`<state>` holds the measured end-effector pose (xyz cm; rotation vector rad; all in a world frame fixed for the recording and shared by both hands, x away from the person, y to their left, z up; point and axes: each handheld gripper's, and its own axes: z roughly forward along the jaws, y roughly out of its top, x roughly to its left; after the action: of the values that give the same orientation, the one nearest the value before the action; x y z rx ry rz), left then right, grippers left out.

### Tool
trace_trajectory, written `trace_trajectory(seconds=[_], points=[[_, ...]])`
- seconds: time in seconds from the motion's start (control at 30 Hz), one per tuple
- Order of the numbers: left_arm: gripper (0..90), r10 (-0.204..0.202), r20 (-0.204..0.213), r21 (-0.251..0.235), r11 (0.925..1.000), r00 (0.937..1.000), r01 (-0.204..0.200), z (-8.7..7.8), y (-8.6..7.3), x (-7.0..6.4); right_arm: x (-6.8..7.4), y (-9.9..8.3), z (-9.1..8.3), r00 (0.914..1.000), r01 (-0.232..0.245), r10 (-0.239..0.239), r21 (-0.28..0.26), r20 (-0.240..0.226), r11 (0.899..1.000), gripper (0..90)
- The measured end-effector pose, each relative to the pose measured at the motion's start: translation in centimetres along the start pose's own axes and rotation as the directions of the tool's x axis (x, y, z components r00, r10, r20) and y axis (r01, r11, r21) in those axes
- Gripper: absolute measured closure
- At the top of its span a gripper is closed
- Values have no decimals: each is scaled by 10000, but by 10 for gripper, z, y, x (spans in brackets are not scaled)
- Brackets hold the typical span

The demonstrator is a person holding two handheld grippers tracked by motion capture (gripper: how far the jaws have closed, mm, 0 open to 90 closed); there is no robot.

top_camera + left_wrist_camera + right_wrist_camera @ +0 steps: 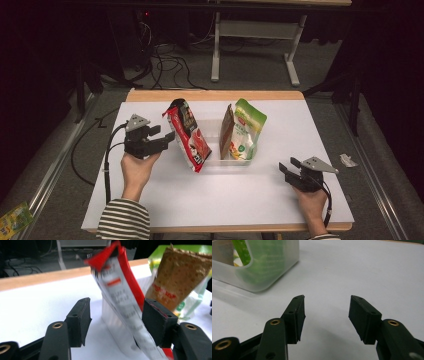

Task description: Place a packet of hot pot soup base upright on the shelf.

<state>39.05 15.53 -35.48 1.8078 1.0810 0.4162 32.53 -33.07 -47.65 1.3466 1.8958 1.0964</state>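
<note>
In the high view the left tool (159, 136) sits over the left half of the white worktop (225, 195), its jaws pointing toward the right edge and meeting a red snack pouch (189, 135). The pouch stands tilted, its top leaning toward the far left and its lower end toward the near edge, just left of a translucent plastic bin (235, 159) at the worktop's middle. The bin holds a brown pouch (227, 131) and a green pouch (247, 127), both upright and rising above its rim.

The left tool's own view supplies what the high view cannot resolve: the jaws stand open, with the red pouch (125, 297) between them. The pouch lies against the right-hand jaw in that view, while a clear gap separates it from the other jaw. Print on the pouch is blurred and cannot be read. Behind it appear the brown pouch (175, 277) and the green pouch (197, 255).

The right tool's own view shows its jaws spread apart over bare worktop, holding nothing, with a corner of the bin (262, 267) and the green pouch (249, 255) inside it at upper left.

The left hand (136, 170) grips its tool from below, with a striped sleeve (122, 220) entering from the near edge. The right hand (311, 202) holds the right tool (286, 166) near the near right corner, jaws pointing toward the bin, well apart from it.
</note>
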Motion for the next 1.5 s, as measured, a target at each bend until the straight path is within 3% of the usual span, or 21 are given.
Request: trace_trajectory(seconds=[0.13, 0.37, 0.53, 0.73, 0.9, 1.07, 1.13, 1.27, 1.5], points=[[402, 252, 216, 597, 9979, 9994, -265, 3, -16, -11, 1, 0, 0, 10000, -32, 32, 8, 13, 10000, 471], [411, 178, 586, 1291, 9913, 9981, -253, 19, -35, -24, 1, 0, 0, 10000, -27, 26, 22, 35, 10000, 471], [404, 52, 918, 1297, 9914, 9958, -171, 22, -36, -30, 1, 0, 0, 10000, 21, -21, 20, 37, 10000, 471], [418, 295, 958, 1542, 9870, 9950, -441, 32, -36, -38, 1, 0, 0, 10000, 34, -34, 17, 34, 10000, 471], [483, 763, 1051, 1814, 9788, 9915, -945, 39, -35, -41, 1, 0, 0, 10000, 37, -37, 24, 15, 10000, 469], [553, 809, 1073, 1946, 9757, 9909, -1008, 46, -34, -41, 0, 0, 0, 10000, 67, -67, 19, 3, 10000, 469], [537, 762, 1101, 1815, 9788, 9910, -954, 46, -32, -42, 1, 0, 0, 10000, 73, -73, 24, 0, 10000, 469], [385, 307, 976, 1393, 9893, 9948, -442, 40, -29, -43, 1, 0, 0, 10000, -24, 24, 15, 0, 10000, 468], [349, 293, 510, 1594, 9865, 9983, -371, 48, -17, -45, 1, 0, 0, 9999, 106, -106, 26, 2, 9999, 468]])
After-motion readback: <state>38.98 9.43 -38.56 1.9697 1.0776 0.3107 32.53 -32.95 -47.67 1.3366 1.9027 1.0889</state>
